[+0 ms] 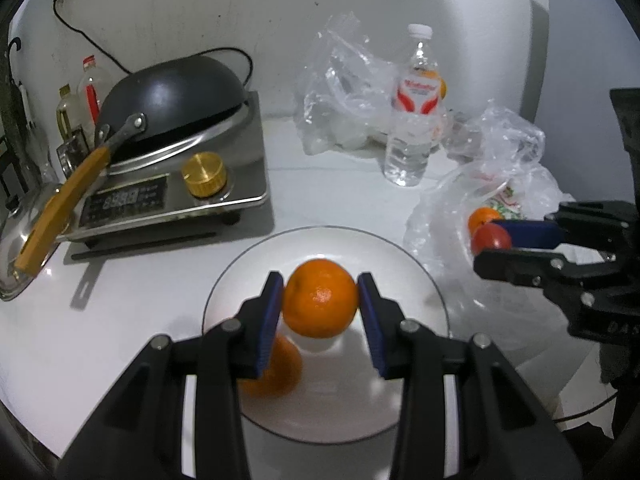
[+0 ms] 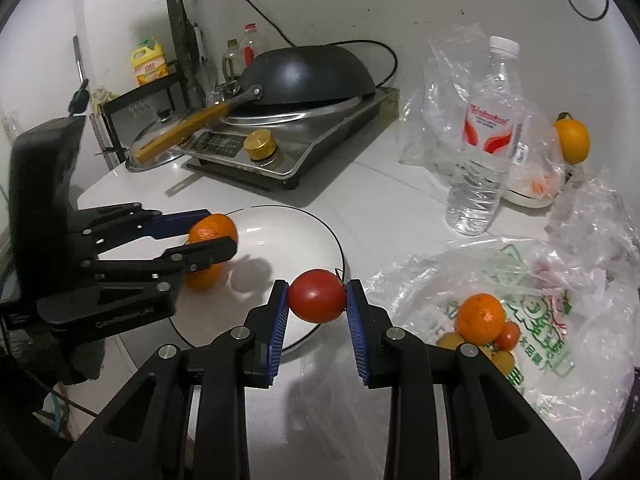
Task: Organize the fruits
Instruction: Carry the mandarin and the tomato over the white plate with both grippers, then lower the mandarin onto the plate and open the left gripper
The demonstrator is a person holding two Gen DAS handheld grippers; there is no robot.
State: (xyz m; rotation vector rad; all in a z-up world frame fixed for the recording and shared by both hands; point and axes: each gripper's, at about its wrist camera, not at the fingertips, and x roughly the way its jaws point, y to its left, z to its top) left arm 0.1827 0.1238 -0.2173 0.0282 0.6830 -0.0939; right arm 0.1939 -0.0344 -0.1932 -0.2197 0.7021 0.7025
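My left gripper [image 1: 320,298] is shut on an orange [image 1: 321,298], held above a white plate [image 1: 420,280]. A second orange [image 1: 276,372] lies on the plate beneath it, partly hidden by the left finger. My right gripper [image 2: 317,296] is shut on a red tomato [image 2: 317,295], over the plate's right rim [image 2: 320,224]. In the right wrist view the left gripper [image 2: 212,236] and its orange [image 2: 212,230] hang over the plate's left side. An open plastic bag [image 2: 540,320] at right holds another orange [image 2: 480,317], a small tomato [image 2: 508,335] and yellow fruits [image 2: 502,360].
An induction cooker [image 1: 172,196] with an upturned black wok [image 1: 172,92] stands at the back left, a pan lid [image 2: 152,148] beside it. A water bottle [image 2: 486,140], crumpled clear bags [image 1: 344,92] and a lone orange [image 2: 573,140] sit at the back right. Bottles [image 2: 250,46] line the wall.
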